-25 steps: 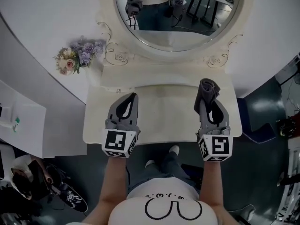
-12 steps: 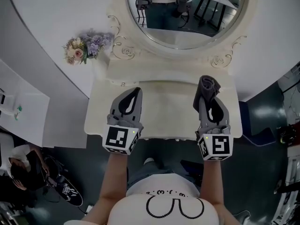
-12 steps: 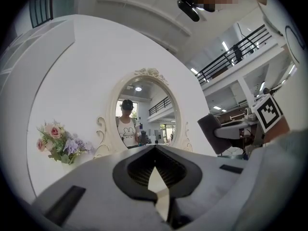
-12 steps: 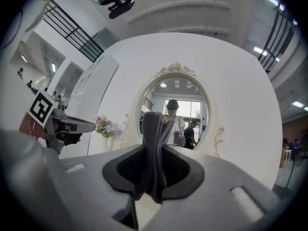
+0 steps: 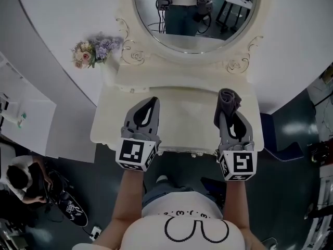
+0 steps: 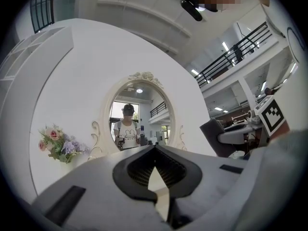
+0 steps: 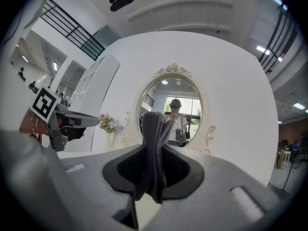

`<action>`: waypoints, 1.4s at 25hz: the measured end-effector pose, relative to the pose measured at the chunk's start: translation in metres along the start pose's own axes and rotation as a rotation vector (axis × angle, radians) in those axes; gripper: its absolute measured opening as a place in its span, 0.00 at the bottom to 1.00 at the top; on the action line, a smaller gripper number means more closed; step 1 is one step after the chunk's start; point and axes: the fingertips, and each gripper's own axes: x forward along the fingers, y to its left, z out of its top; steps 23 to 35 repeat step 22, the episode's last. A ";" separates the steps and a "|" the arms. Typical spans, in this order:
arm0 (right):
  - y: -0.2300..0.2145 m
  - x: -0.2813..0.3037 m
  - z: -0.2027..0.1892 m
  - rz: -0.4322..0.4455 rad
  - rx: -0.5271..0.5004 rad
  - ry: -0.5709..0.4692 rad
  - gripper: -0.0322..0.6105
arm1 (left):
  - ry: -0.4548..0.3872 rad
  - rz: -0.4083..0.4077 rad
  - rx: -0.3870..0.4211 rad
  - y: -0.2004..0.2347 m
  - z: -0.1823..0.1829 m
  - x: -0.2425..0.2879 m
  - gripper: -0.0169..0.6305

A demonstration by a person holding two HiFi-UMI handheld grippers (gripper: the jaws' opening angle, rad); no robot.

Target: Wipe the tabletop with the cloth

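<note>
The right tongs (image 5: 228, 113) clench a bunched grey cloth (image 5: 229, 99) over the right side of the cream bench (image 5: 182, 124). The left tongs (image 5: 151, 103) hover closed and empty. Pressed down, the narrow wad could slip free, or bare tips could scrape the bench.

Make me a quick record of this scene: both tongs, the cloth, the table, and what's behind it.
Left tongs: shut, holding nothing, over the table's left side
Right tongs: shut on the cloth, over the table's right side
Cloth: dark grey, bunched, sticking out past the tips; contact with the table cannot be told
Table: cream, with a carved front edge
Mirror: oval, cream frame, behind the table, reflecting the person
Flowers: pink and purple bunch, left of the mirror
</note>
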 end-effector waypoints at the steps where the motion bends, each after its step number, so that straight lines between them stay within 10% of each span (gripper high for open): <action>1: 0.000 -0.004 0.001 0.007 -0.003 -0.006 0.18 | -0.001 0.002 0.003 -0.003 0.001 -0.002 0.02; 35: -0.011 -0.062 0.023 0.023 0.023 -0.109 0.18 | -0.013 0.025 0.051 -0.030 0.019 -0.043 0.02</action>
